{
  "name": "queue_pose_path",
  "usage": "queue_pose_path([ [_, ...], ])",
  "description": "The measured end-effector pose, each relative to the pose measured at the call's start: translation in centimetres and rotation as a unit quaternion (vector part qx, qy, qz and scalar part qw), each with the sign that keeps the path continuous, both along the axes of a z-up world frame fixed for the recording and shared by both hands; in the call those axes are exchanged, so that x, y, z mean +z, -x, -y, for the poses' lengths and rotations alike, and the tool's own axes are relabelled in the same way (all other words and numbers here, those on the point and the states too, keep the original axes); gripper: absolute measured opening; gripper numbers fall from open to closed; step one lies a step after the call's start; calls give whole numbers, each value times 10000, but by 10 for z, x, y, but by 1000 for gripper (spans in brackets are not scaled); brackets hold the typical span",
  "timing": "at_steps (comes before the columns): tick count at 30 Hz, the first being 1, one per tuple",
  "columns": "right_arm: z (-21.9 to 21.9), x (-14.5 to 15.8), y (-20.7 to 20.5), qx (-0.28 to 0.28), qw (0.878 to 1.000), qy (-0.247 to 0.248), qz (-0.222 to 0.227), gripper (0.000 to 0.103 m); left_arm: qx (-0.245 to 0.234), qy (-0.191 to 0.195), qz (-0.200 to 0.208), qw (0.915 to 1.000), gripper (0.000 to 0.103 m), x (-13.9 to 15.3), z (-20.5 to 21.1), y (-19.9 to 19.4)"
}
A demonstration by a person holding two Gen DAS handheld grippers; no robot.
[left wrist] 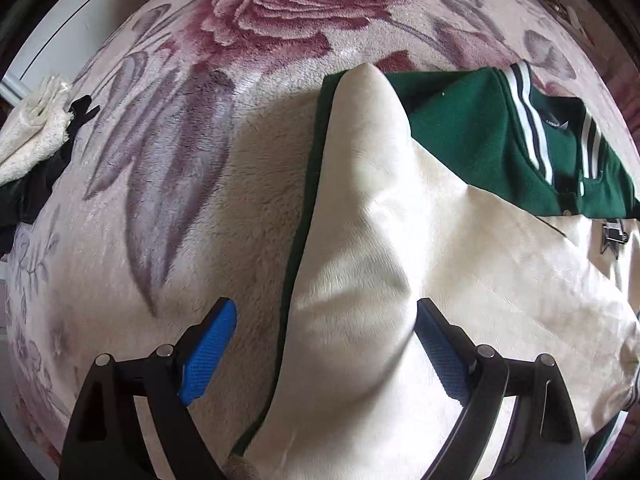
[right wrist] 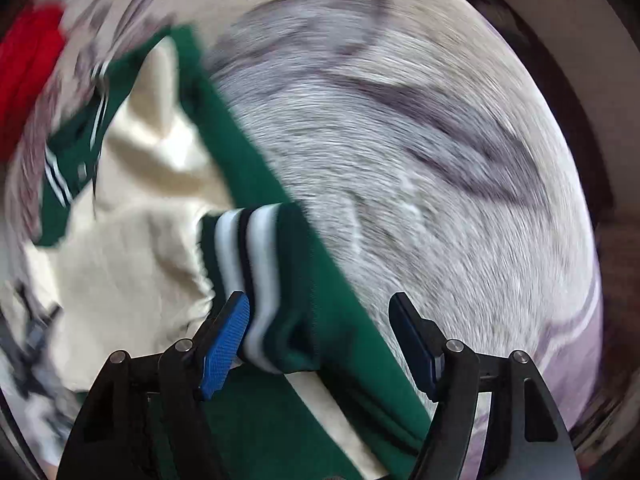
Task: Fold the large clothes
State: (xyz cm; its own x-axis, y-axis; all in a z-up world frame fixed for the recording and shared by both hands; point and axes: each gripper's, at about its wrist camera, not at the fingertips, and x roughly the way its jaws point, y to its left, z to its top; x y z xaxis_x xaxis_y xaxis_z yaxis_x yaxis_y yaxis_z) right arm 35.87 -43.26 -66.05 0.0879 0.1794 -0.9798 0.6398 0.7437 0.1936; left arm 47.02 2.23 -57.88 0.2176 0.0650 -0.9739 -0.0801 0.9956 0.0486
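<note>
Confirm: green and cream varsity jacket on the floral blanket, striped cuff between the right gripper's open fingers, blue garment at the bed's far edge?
One error: that garment is red, per the right wrist view. The varsity jacket, floral blanket, striped cuff and open right gripper stand.

Right gripper (right wrist: pixel 320 312) jaws apart over striped cuff (right wrist: pixel 256 264) of green-cream jacket (right wrist: pixel 132 264) on floral blanket (right wrist: pixel 440 184); red cloth (right wrist: pixel 28 64) at blanket's far-left edge; view blurred.

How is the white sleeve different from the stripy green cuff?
The white sleeve is plain cream and smooth, while the stripy green cuff is ribbed green with white and dark stripes. The sleeve is long and lies between the open left tool; the cuff is short and sits between the open right tool. Both belong to the same jacket on the flowery blanket.
</note>
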Motion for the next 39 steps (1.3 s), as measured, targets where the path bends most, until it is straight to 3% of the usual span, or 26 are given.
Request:
queue_pose_path([
  [3,18,1,12,-582,9924,-919,571,79,-7,-7,88,10000,91,9,-2,7],
  [6,4,-16,-6,-193,9890,-1328,630,81,-34,-68,114,9999,91,12,-3,11],
  [7,-7,-24,-16,43,9901,-1317,485,74,-40,-82,117,9999,91,13,-3,12],
  [8,-19,-28,-27,269,9919,-1189,368,61,-35,-104,118,9999,91,14,-3,13],
  [9,-28,-26,-33,430,9953,-826,269,30,-22,-95,131,9999,91,15,-4,14],
  [10,-33,-20,-36,574,9964,-548,313,14,-7,-71,169,9998,91,18,-5,13],
  [11,-39,-10,-39,669,9959,-400,457,11,3,-50,214,9998,91,21,-6,13],
  [15,-49,71,-55,863,9793,181,1821,11,-73,-67,386,9992,91,26,-4,7],
  [17,-41,85,-69,848,9713,325,2199,11,-95,-122,359,9992,91,18,-2,1],
  [19,-23,61,-87,953,9783,269,1818,13,-107,-168,248,9995,91,7,-1,-6],
  [21,-3,2,-97,1034,9920,-235,682,22,-126,-164,138,9997,91,0,1,-10],
  [22,4,-10,-100,990,9936,-362,405,30,-137,-172,156,9996,91,2,2,-11],
  [23,9,-14,-94,889,9947,-441,261,33,-184,-205,211,9994,91,6,5,-10],
  [24,11,-7,-86,927,9942,-373,395,37,-245,-253,270,9990,91,9,7,-8],
  [26,9,9,-71,1189,9919,-42,452,56,-344,-347,345,9982,91,14,11,-3],
  [27,3,15,-52,1398,9892,135,407,73,-362,-364,337,9981,91,14,12,-2],
  [28,-1,13,-40,1544,9873,137,344,76,-367,-359,327,9981,91,14,14,1],
  [30,-24,-8,-14,2172,9761,-33,-110,76,-362,-407,306,9980,91,11,17,4],
  [32,-39,-40,-4,2624,9628,364,-526,69,-348,-470,302,9978,91,8,17,4],
  [33,-39,-47,-3,2648,9613,580,-503,39,-312,-463,282,9980,91,6,17,3],
  [34,-30,-50,-2,2383,9672,758,-437,26,-281,-424,271,9983,91,6,16,2],
  [35,-16,-50,1,1927,9788,651,-256,26,-260,-350,269,9987,91,7,16,1],
  [36,18,-51,14,813,9964,240,50,26,-270,-308,255,9988,91,7,18,1],
  [38,56,-61,41,-482,9987,-44,177,26,-352,-425,270,9981,91,8,23,2],
  [39,62,-68,49,-742,9967,-252,203,26,-414,-487,279,9976,91,9,26,3],
])
